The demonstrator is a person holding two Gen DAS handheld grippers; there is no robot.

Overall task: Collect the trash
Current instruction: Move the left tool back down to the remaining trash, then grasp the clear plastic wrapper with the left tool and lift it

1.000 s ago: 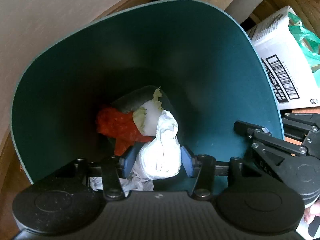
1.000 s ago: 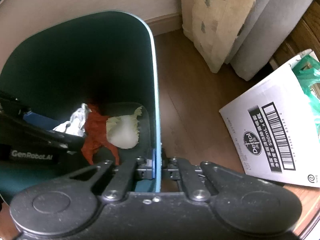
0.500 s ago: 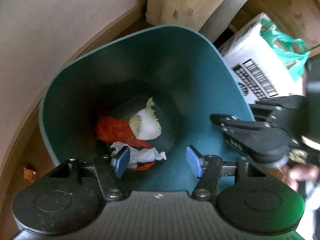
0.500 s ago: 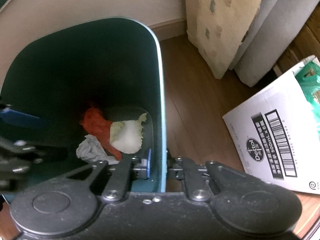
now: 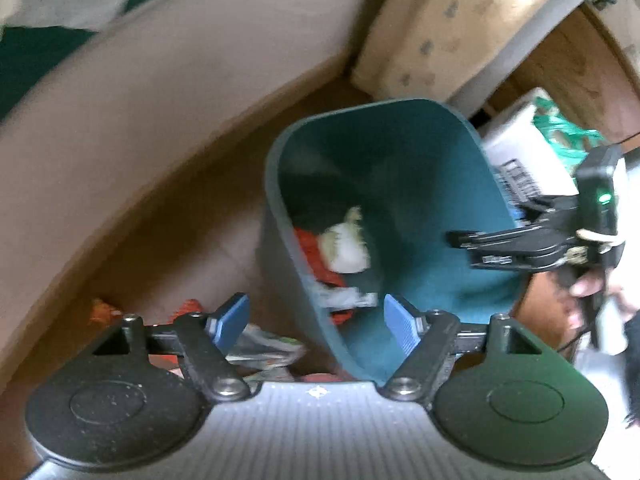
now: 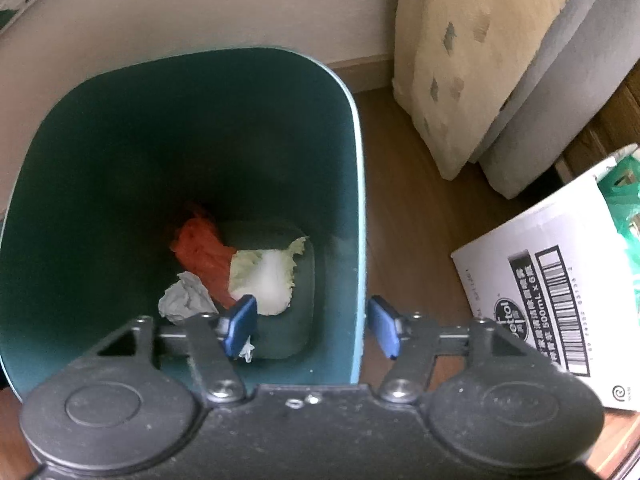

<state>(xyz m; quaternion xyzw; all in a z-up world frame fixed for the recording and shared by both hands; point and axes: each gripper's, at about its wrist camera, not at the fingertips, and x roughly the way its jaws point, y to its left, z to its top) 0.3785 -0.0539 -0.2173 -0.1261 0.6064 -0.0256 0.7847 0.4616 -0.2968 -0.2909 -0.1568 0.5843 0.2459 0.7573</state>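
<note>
Dim, warm indoor light; the left wrist view is smeared by motion blur; the right wrist view is sharper; the bin (image 6: 352, 184) interior sinks into shadow; fisheye bending curves the edges.

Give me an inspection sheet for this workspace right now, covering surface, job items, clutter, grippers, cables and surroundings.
Surface: brown wooden floor.
Job's things: teal bin holding crumpled white paper, an orange-red wrapper and a pale leafy scrap.
Clutter: loose wrappers on the floor left of the bin, blurred.
Grippers: left gripper open and empty, jaws just been opening; right gripper open astride the bin's wall, jaws just been opening, pads off it.
Cables: a dark cord near the hand at the right gripper, blurred.
Surroundings: white barcoded carton with a green bag; cushions leaning on the wall.
</note>
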